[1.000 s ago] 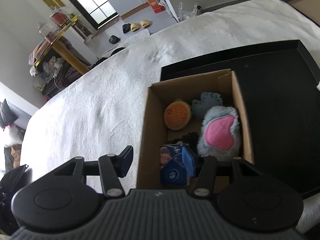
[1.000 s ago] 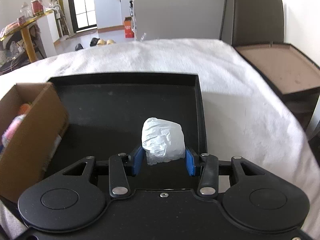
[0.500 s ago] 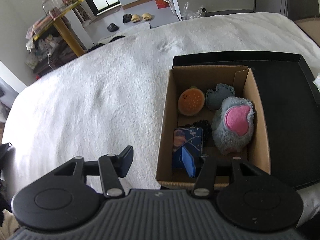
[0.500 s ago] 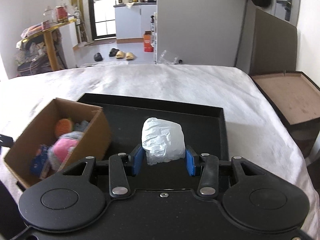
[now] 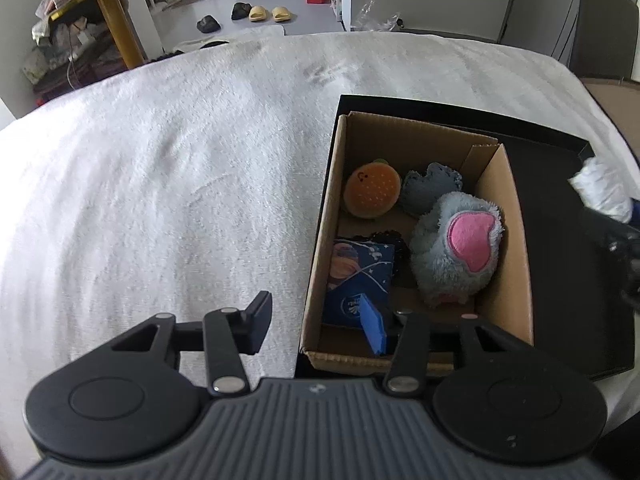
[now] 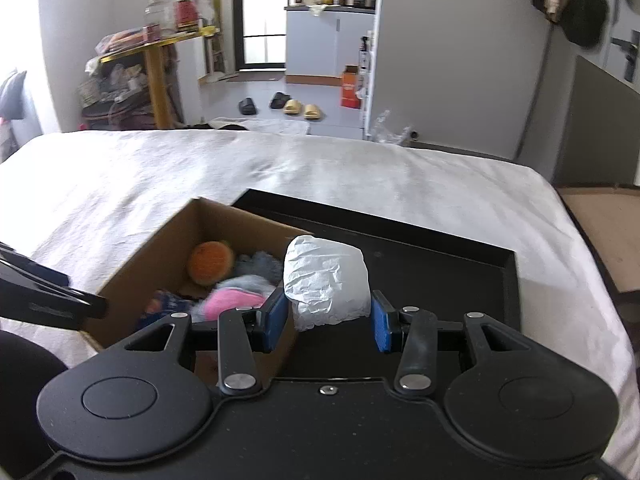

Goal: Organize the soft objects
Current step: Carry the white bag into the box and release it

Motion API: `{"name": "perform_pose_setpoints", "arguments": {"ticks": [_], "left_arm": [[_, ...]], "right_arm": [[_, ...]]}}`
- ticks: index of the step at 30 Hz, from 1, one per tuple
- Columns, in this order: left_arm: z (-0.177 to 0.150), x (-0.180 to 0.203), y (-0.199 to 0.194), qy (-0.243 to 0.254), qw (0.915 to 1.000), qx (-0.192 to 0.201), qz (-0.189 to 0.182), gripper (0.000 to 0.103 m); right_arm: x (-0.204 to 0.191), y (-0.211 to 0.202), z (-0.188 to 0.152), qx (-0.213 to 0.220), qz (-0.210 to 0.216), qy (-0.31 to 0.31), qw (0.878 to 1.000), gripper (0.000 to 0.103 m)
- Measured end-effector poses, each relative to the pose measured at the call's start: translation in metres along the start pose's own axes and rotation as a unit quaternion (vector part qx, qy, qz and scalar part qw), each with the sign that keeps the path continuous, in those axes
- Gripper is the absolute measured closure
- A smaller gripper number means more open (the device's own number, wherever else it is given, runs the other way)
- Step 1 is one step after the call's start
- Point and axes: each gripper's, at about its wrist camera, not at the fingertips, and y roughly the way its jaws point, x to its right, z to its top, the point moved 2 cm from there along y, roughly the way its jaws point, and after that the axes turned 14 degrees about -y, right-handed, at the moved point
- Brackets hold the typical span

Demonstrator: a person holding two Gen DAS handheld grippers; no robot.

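Note:
A cardboard box (image 5: 324, 216) stands in a black tray (image 5: 560, 240) on a white-covered bed. In it lie an orange burger plush (image 5: 372, 194), a grey-blue plush (image 5: 430, 190), a fluffy blue plush with a pink heart (image 5: 460, 248) and a dark blue space-print pouch (image 5: 358, 276). My left gripper (image 5: 316, 322) is open and empty, straddling the box's near left wall. My right gripper (image 6: 326, 318) is shut on a white crumpled soft wad (image 6: 326, 282), held above the box's right wall (image 6: 248, 224). The wad also shows at the right edge of the left wrist view (image 5: 602, 190).
The bed's white cover (image 5: 180, 184) spreads left and beyond the tray. A brown board (image 6: 604, 236) lies right of the bed. A yellow-legged table (image 6: 156, 80) with clutter, slippers (image 6: 298, 108) and an orange carton (image 6: 350, 88) stand on the floor beyond.
My right gripper has lifted the white wad off the tray and carried it left, over the box's right side. The left gripper has drawn back a little from the box and stayed open.

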Motion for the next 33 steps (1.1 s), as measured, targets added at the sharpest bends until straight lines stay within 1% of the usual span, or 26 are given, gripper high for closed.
{"name": "perform_pose_setpoints", "arguments": {"ticks": [4,5,8,15,20,28,30,32,33], "left_arm": [[-0.001,-0.002,0.004,0.003,0.9999,-0.007,-0.008,0.063],[-0.001,-0.003,0.006,0.003,0.9999,-0.01,-0.007,0.067],[0.0,-0.005,0.012,-0.002,0.9996,-0.024,-0.013,0.076],[0.002,-0.01,0.021,-0.008,0.9989,-0.04,-0.023,0.08],[0.003,-0.012,0.028,-0.01,0.9981,-0.054,-0.026,0.086],[0.004,-0.017,0.033,-0.016,0.9976,-0.059,-0.031,0.092],[0.004,-0.018,0.034,-0.018,0.9975,-0.059,-0.033,0.093],[0.004,-0.019,0.035,-0.02,0.9974,-0.061,-0.034,0.094],[0.005,-0.02,0.035,-0.021,0.9973,-0.061,-0.035,0.094]], "right_arm": [[-0.018,0.005,0.011,0.001,0.011,-0.016,1.0,0.06],[-0.022,0.006,0.012,0.001,0.014,-0.019,1.0,0.06],[-0.033,0.01,0.018,0.0,0.02,-0.028,0.999,0.06],[-0.056,0.018,0.032,-0.003,0.025,-0.055,0.998,0.06],[-0.069,0.022,0.039,-0.005,0.027,-0.074,0.997,0.06],[-0.084,0.029,0.05,-0.004,0.024,-0.099,0.995,0.059],[-0.088,0.03,0.055,0.002,0.024,-0.107,0.994,0.059],[-0.092,0.031,0.057,0.008,0.02,-0.115,0.993,0.055],[-0.093,0.032,0.057,0.005,0.018,-0.119,0.993,0.055]]}}
